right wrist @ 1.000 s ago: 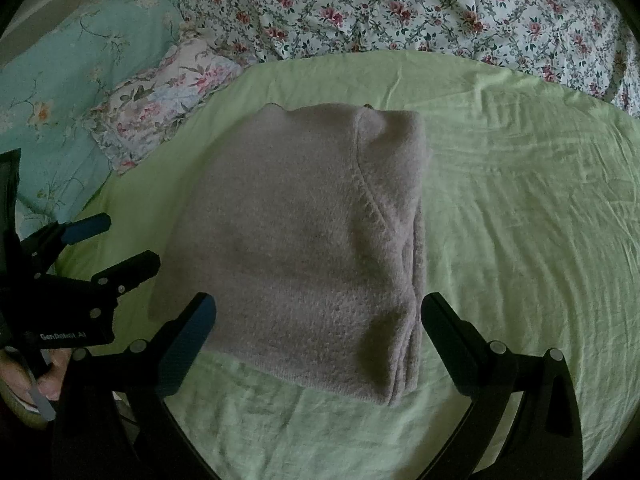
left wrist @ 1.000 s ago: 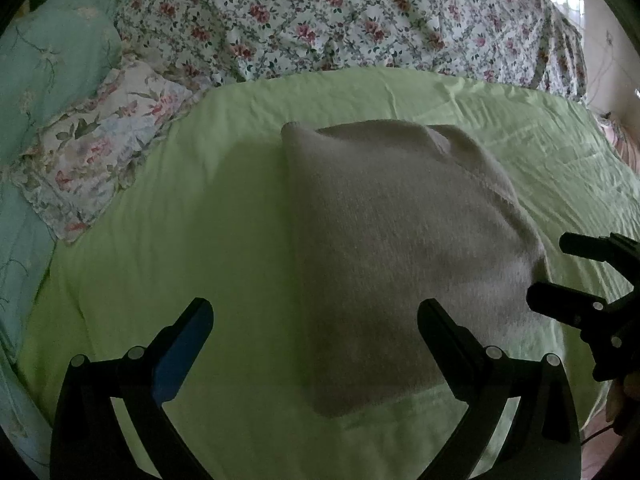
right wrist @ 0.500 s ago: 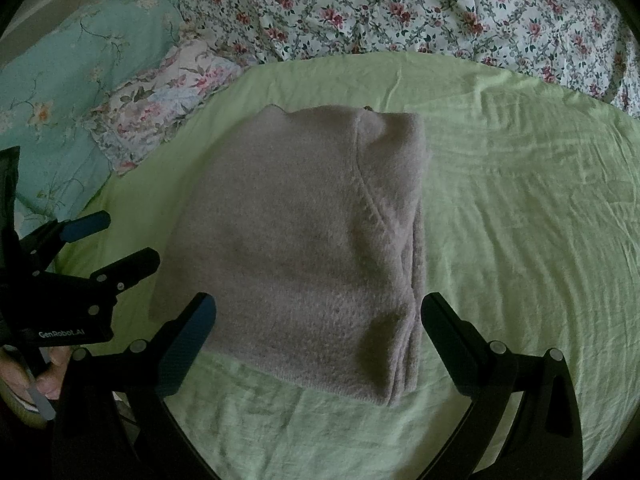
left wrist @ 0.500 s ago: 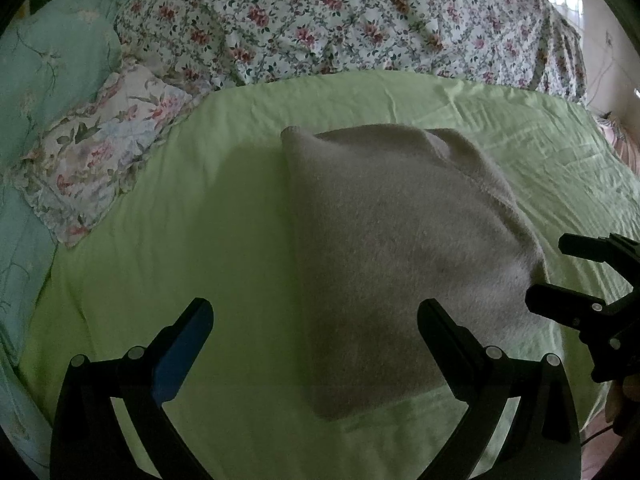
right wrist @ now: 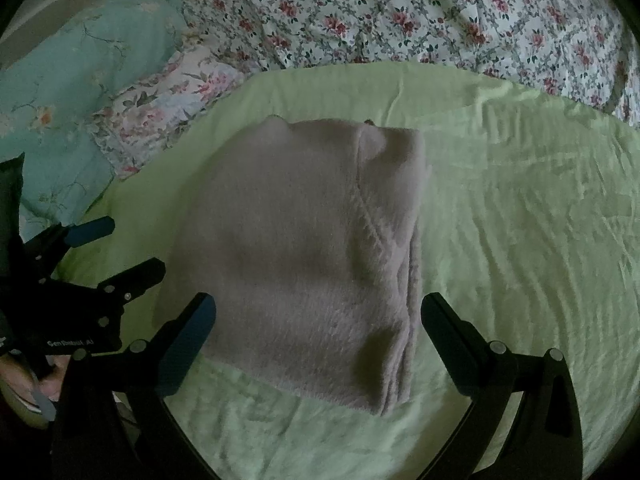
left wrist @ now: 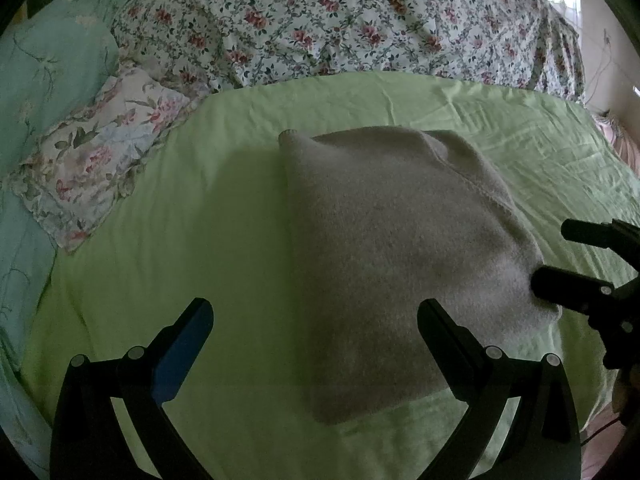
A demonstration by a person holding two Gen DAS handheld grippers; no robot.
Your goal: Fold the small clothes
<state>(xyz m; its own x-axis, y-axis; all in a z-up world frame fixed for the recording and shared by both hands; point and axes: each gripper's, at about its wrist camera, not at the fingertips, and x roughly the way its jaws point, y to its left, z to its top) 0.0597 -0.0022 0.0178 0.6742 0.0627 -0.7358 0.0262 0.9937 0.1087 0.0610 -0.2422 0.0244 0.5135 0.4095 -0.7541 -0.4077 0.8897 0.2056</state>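
**Folded grey garment lying flat on the green sheet**

Nearest us, the left gripper [left wrist: 314,322] stands with its jaws spread wide and empty, hovering above the near left part of the garment. The right gripper [right wrist: 318,316] is likewise released, its two fingers straddling the near edge of the cloth without pinching it.

Between them we see the grey fleece garment [right wrist: 312,256], folded into a thick rectangle. Its pile is soft and fuzzy; a raised seam runs down its right part, and stacked layers show along the right edge. It rests on the green sheet [right wrist: 520,240], about in the middle of the bed.

In the right wrist view, the left gripper's body bears small white lettering, too blurred for us to read with confidence.

Farther off lie a floral pillow [left wrist: 96,168], a teal pillow [right wrist: 80,68] and a flowered quilt [left wrist: 340,20].
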